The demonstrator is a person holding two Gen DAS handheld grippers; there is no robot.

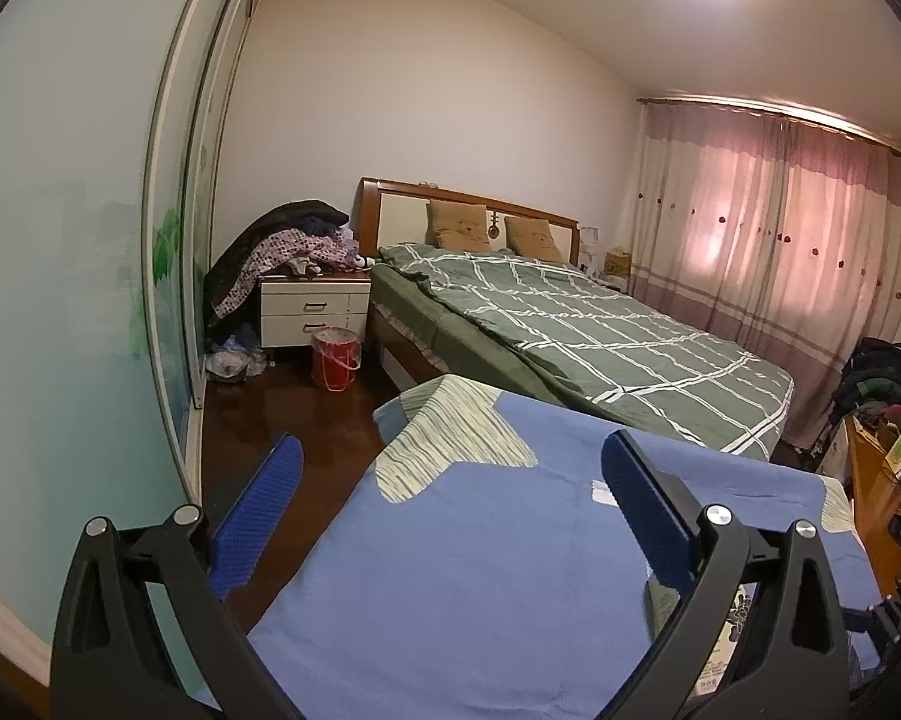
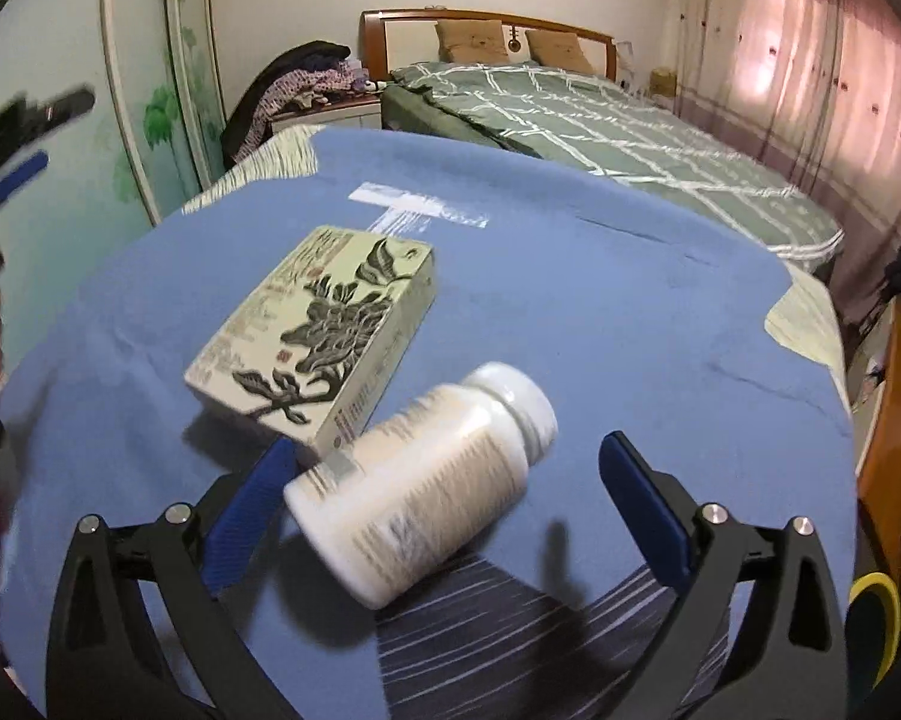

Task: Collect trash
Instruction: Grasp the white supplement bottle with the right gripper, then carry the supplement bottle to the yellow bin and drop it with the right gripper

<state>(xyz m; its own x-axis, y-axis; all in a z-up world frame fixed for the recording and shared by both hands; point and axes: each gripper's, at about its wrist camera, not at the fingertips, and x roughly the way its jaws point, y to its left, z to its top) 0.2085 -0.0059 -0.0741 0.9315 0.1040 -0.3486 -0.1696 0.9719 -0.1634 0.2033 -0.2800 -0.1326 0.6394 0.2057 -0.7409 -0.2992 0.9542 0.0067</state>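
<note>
Bottle (image 2: 426, 480) lies between wide-open right claw (image 2: 450, 474) fingers; left claw (image 1: 450, 468) wide, empty.

The left gripper (image 1: 450, 462) is held level, well above the surface, with its two blue-padded jaws spread wide apart and nothing between them. The right gripper (image 2: 447, 462) is tilted downward, its jaws likewise spread wide. In the right wrist view, the left gripper is seen blurred at the far left edge, raised and well apart from the right one.
</note>
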